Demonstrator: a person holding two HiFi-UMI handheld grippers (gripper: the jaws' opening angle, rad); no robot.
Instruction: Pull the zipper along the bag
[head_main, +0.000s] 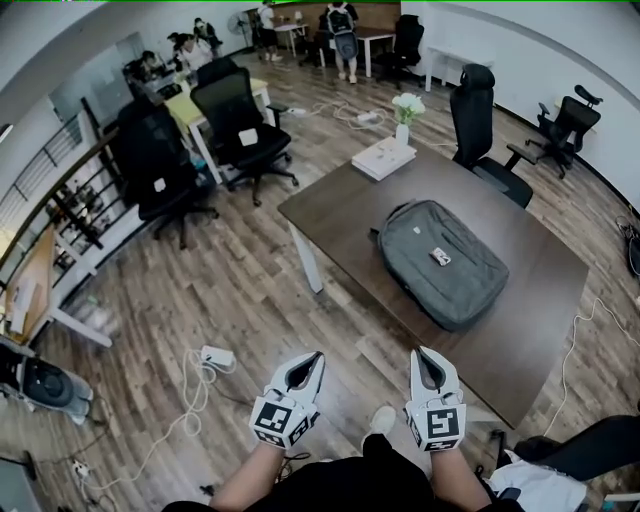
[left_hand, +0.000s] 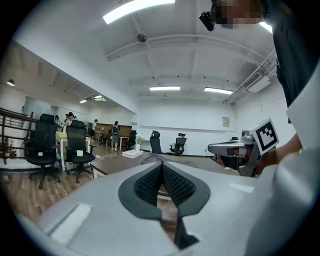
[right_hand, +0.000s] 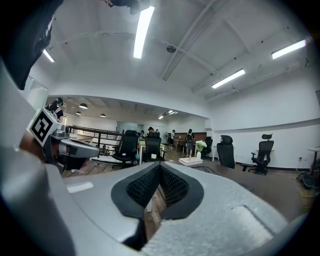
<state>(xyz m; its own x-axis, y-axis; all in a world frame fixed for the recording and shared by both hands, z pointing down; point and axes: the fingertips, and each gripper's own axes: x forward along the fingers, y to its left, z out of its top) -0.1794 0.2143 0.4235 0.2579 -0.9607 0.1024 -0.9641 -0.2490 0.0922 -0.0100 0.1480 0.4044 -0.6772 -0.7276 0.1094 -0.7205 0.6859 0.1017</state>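
Wood-plank flooring (head_main: 230, 280) runs through an open office, where a dark brown table (head_main: 540, 300) stands ahead of the person. On it a grey bag (head_main: 440, 262) lies flat near the middle, with a small tag (head_main: 439, 257) on its upper face; its zipper is too small to make out. A stack of white books (head_main: 383, 157) and a vase of pale flowers (head_main: 405, 112) sit at the table's far corner, well apart from the bag. The left gripper (head_main: 308, 358) and right gripper (head_main: 424, 352) are held side by side close to the person, by the table's near edge. Each has its jaws pressed together with nothing between them. Neither touches the bag.
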